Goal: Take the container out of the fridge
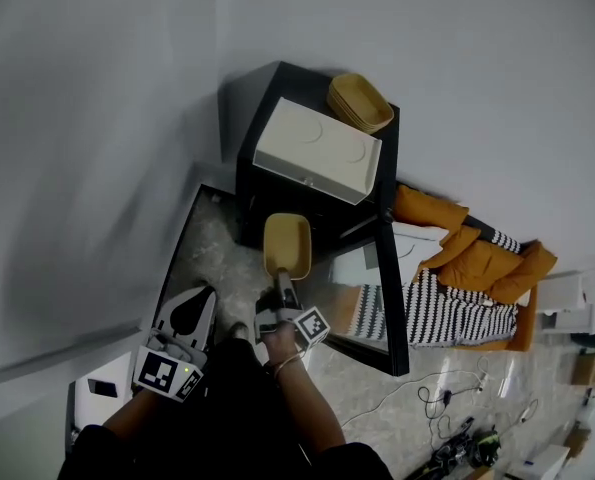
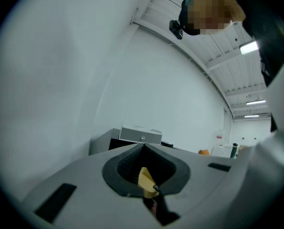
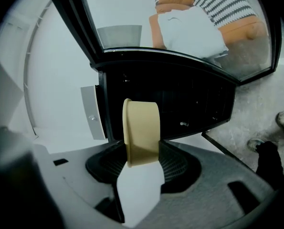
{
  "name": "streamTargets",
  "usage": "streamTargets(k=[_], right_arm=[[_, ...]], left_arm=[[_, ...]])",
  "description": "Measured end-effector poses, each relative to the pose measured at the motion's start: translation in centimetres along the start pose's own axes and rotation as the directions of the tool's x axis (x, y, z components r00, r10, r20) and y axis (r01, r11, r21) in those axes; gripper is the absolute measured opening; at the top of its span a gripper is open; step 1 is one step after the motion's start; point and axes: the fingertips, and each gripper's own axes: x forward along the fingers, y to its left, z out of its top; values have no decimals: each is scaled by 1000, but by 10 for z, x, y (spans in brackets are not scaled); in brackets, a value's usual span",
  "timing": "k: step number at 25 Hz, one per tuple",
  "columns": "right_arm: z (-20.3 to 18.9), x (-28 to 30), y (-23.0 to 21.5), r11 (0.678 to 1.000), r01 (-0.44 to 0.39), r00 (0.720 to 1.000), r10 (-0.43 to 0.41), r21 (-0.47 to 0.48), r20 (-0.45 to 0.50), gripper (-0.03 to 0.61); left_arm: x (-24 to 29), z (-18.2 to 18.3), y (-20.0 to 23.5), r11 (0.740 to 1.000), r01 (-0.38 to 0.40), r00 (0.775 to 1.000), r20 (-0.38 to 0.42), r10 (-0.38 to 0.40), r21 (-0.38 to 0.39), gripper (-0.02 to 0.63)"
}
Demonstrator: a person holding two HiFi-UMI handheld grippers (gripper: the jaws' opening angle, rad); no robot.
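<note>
The yellow container (image 1: 287,245) is held clear of the black fridge (image 1: 267,193), in the air just in front of its open compartment, at 12 o'clock from the right gripper (image 1: 283,286). The right gripper is closed on the container's near end. The rim and wall are clamped between the jaws, as is shown in the right gripper view, where the container is seen against the dark fridge interior. This gripper is carried by the person's right hand (image 1: 282,353). The fridge's glass door (image 1: 377,298) is stood open at 3 o'clock from the container. A white box (image 1: 317,150) is set on top of the fridge, and a stack of yellow baskets (image 1: 360,101) is placed just beside it at 1 o'clock. The left gripper (image 1: 203,298) is held at 9 o'clock from the right one, apart from the container and above the speckled floor (image 1: 212,248). Its jaws are brought together at the tips with nothing clamped, and it is pointed towards the pale wall (image 2: 60,80). A small yellow shape (image 2: 145,181) is seen low in its dark hollow, but what it is cannot be told. Orange and striped cushions (image 1: 467,268) are piled beyond the door at 3 o'clock.
</note>
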Motion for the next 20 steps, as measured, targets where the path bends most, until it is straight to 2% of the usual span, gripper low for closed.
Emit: streamTargets(k=[6, 20], right_arm=[[-18, -18, 18, 999, -44, 999, 44, 3, 5, 193], [-76, -72, 48, 998, -56, 994, 55, 7, 96, 193]], left_arm=[[-9, 0, -9, 999, 48, 999, -16, -48, 2, 6], [-50, 6, 16, 988, 150, 989, -13, -151, -33, 6]])
